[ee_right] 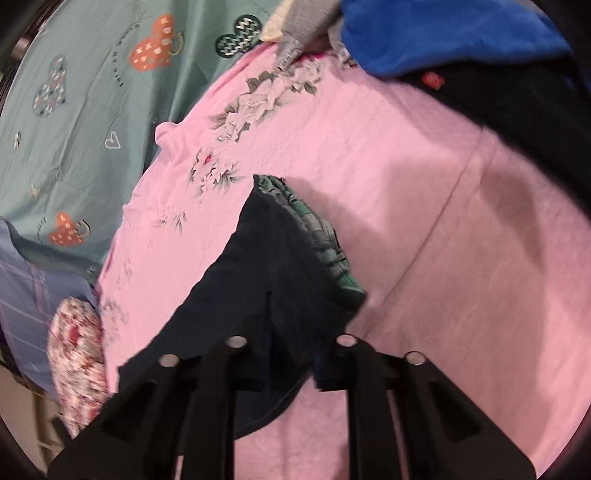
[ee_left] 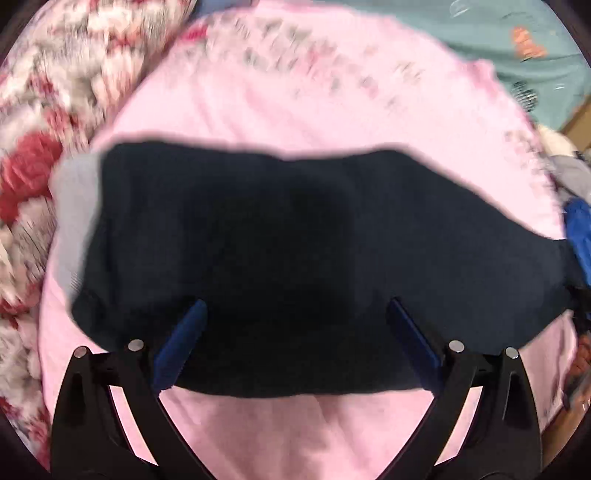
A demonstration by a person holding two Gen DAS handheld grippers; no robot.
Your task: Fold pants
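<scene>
Item: dark navy cloth pants (ee_left: 280,236), laid in a broad folded band across a pink quilted bedspread printed with grey-and-white flowers (ee_left: 295,92); a pale grey cuff or lining shows at the band's left end in the left wrist view. Left gripper (ee_left: 295,314), black frame with blue finger pads (ee_left: 181,339): fingers spread wide apart, hovering over the near edge of the pants, the cloth lying between and beneath the pads, neither pad seen pressing on it. Right gripper (ee_right: 288,354), black frame: fingers drawn close together on a bunched fold of the same pants (ee_right: 266,266); the fabric rises from the spread into the narrow gap, pads hidden by the cloth. A green-and-grey plaid lining (ee_right: 325,243) shows along the inner edge of the lifted fold. Surroundings: teal sheet with orange and dark heart patterns (ee_right: 85,110) beyond the pink spread; red, white and grey floral blanket (ee_left: 44,129) at the left side; bright blue fleece garment (ee_right: 436,33) and a black garment with a small red emblem (ee_right: 517,92) heaped at the far right; grey ribbed cloth (ee_right: 303,26) beside the blue one. Left wrist view blurred
</scene>
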